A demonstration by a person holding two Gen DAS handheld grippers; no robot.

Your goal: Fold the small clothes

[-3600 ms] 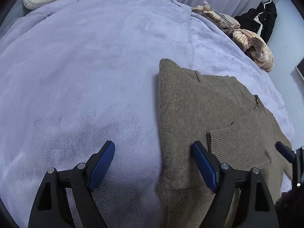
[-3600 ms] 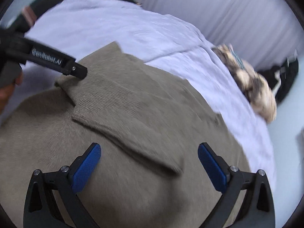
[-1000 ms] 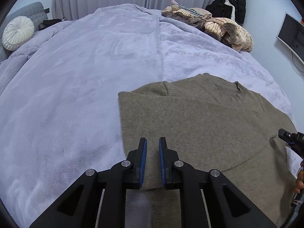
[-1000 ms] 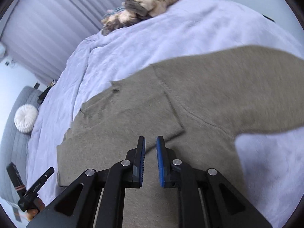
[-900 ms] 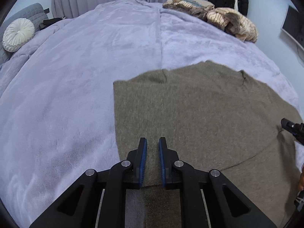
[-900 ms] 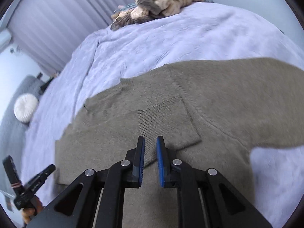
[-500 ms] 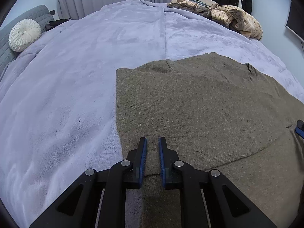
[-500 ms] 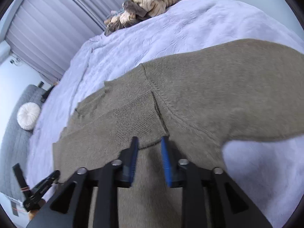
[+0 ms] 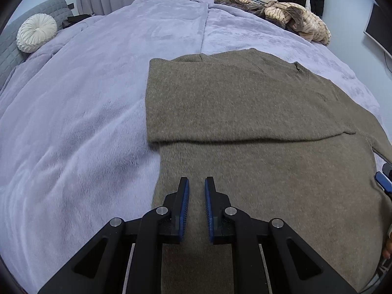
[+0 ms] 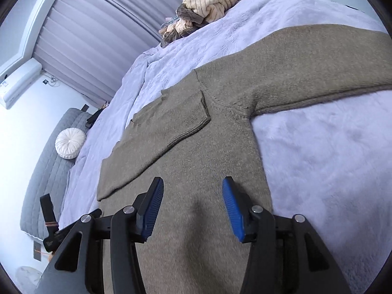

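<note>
- The olive-brown knit sweater [image 9: 245,112] lay flat on the lilac plush blanket [image 9: 85,103], filling the centre and right of the left wrist view.
- One sleeve was already folded in across the chest; its ribbed cuff [image 10: 191,120] showed in the middle of the right wrist view, lying flat on the body.
- The other sleeve [image 10: 318,61] was not yet folded — it stretched out over the blanket toward the upper right of that frame.
- By my judgement the fold was about a third done: the second sleeve and the fold of the body were still left.
- The left gripper [image 9: 196,191] sat at lower centre of its frame, its blue pads nearly together with nothing pinched; it hung over the hem area.
- The right gripper [image 10: 192,191] had just been opening and stood about half spread, over the body of the sweater with no cloth caught between the pads.
- Whether either set of tips touched the knit was hard to tell from these angles.
- The sweater looked thick, soft and a little fuzzy, with a ribbed neckline [image 9: 300,69]; the blanket was fleecy and showed brush marks.
- A heap of striped cream clothes [image 9: 294,19] waited at upper right, and a round pleated white cushion [image 9: 36,34] lay at upper left.
</note>
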